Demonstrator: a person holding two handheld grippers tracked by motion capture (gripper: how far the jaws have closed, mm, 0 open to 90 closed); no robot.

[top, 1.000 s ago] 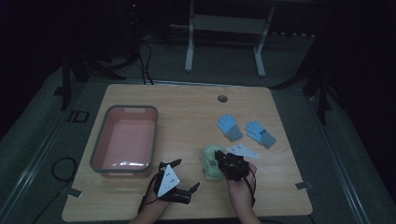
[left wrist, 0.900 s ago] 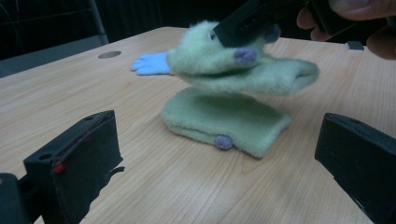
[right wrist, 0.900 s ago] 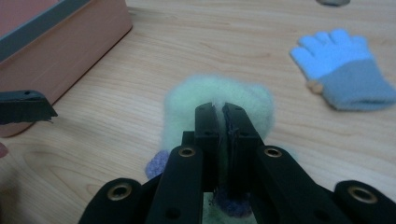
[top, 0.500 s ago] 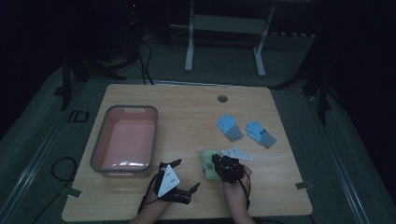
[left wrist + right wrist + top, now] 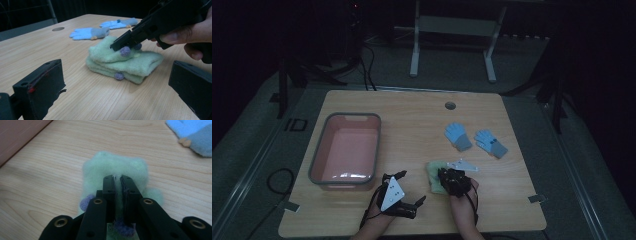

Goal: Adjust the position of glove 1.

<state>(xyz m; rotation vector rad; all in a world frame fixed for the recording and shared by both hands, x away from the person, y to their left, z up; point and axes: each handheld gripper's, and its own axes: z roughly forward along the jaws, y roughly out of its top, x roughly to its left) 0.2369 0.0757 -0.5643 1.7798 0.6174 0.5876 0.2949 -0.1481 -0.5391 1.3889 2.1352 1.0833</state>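
A folded pair of pale green gloves [image 5: 433,176] with purple dots lies near the table's front edge, seen close up in the left gripper view [image 5: 125,63] and the right gripper view [image 5: 115,165]. My right gripper [image 5: 446,174] [image 5: 118,178] is shut on a pinch of the top green glove's fabric; its black jaws [image 5: 127,41] come in from the right. My left gripper [image 5: 412,187] [image 5: 117,75] rests just left of the gloves, open wide with nothing between its jaws, facing them. Two blue gloves [image 5: 458,136] [image 5: 490,143] lie flat farther back.
A pink basin [image 5: 344,150] with a grey rim stands at the left of the wooden table [image 5: 412,115]; its wall shows in the right gripper view [image 5: 17,135]. A round cable hole [image 5: 450,105] is at the back. Blue gloves [image 5: 90,33] lie beyond the green ones.
My right gripper has edged slightly left and nearer over the green gloves. The left gripper has stayed where it was.
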